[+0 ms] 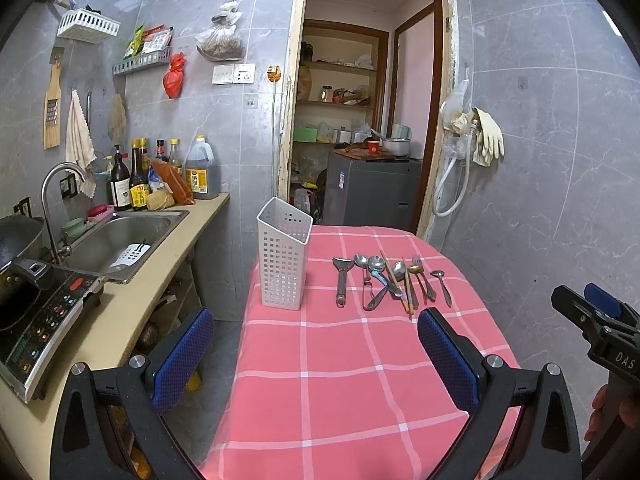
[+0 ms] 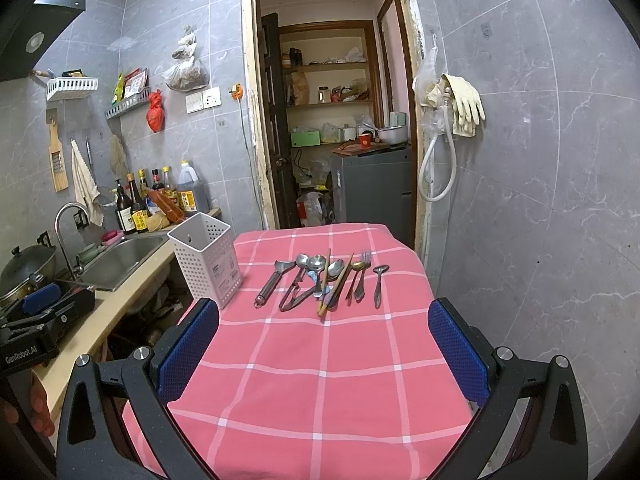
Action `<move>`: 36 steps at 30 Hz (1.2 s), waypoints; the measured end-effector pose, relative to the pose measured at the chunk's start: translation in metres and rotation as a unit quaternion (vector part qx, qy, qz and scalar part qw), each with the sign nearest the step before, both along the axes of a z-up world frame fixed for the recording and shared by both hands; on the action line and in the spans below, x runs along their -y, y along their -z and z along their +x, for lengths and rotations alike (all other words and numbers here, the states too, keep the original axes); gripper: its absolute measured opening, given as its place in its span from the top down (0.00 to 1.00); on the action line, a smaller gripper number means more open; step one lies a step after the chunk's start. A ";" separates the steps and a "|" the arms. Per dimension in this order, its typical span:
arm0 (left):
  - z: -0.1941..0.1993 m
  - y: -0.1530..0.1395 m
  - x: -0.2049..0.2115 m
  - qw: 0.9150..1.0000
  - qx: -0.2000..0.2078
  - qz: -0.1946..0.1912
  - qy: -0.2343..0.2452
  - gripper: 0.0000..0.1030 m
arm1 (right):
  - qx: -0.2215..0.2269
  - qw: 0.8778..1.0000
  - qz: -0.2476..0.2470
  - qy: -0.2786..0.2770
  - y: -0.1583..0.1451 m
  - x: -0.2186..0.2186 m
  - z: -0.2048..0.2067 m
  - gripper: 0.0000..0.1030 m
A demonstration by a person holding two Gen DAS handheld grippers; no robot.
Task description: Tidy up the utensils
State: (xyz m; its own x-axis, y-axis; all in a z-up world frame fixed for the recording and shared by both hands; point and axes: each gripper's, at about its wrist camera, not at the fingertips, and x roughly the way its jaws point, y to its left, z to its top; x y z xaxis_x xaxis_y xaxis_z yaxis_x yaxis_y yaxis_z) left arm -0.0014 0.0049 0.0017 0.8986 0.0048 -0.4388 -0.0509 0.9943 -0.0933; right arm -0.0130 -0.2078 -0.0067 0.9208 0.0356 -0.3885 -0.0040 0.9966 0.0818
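A row of metal utensils (image 1: 390, 280) lies on the pink checked tablecloth (image 1: 340, 380): a peeler (image 1: 342, 280), several spoons, tongs, chopsticks, a fork (image 1: 422, 276). A white perforated holder (image 1: 283, 254) stands upright to their left. The same utensils (image 2: 324, 280) and the holder (image 2: 206, 258) show in the right wrist view. My left gripper (image 1: 316, 336) is open and empty, above the near table. My right gripper (image 2: 324, 336) is open and empty, short of the utensils.
A counter with a steel sink (image 1: 120, 240), an induction cooker (image 1: 40, 320) and bottles (image 1: 160, 176) runs along the left. An open doorway (image 1: 360, 120) with shelves is behind the table. A tiled wall with hanging gloves (image 1: 486, 136) is at the right.
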 end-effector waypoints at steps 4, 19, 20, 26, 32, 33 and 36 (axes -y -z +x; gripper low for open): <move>0.000 -0.001 0.000 1.000 0.000 0.000 0.000 0.00 | 0.000 1.000 0.000 0.000 -0.002 0.001 0.000 0.01; -0.001 -0.004 0.000 1.000 0.000 0.002 0.000 0.01 | 0.000 1.000 0.001 0.000 -0.004 0.002 -0.001 0.01; -0.001 -0.003 0.001 1.000 0.000 0.002 0.000 0.01 | -0.001 1.000 0.001 0.000 -0.004 0.002 0.000 0.01; -0.001 -0.003 0.001 1.000 0.000 0.003 0.000 0.00 | 0.000 1.000 0.001 -0.003 -0.005 -0.001 0.003 0.01; -0.001 -0.003 0.000 1.000 0.000 0.003 0.000 0.01 | 0.000 1.000 0.001 -0.004 -0.005 -0.002 0.002 0.01; -0.001 -0.003 0.000 1.000 0.000 0.003 0.000 0.01 | 0.000 1.000 0.001 -0.004 -0.004 -0.002 0.002 0.01; -0.001 -0.003 0.001 1.000 0.000 0.003 0.000 0.01 | -0.001 1.000 0.001 -0.003 -0.005 -0.001 0.003 0.01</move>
State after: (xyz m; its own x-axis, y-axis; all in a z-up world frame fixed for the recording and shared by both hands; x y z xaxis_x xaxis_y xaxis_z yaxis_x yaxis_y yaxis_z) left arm -0.0024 0.0040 0.0048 0.8985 0.0070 -0.4390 -0.0502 0.9950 -0.0868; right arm -0.0101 -0.2065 -0.0017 0.9197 0.0424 -0.3903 -0.0107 0.9965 0.0831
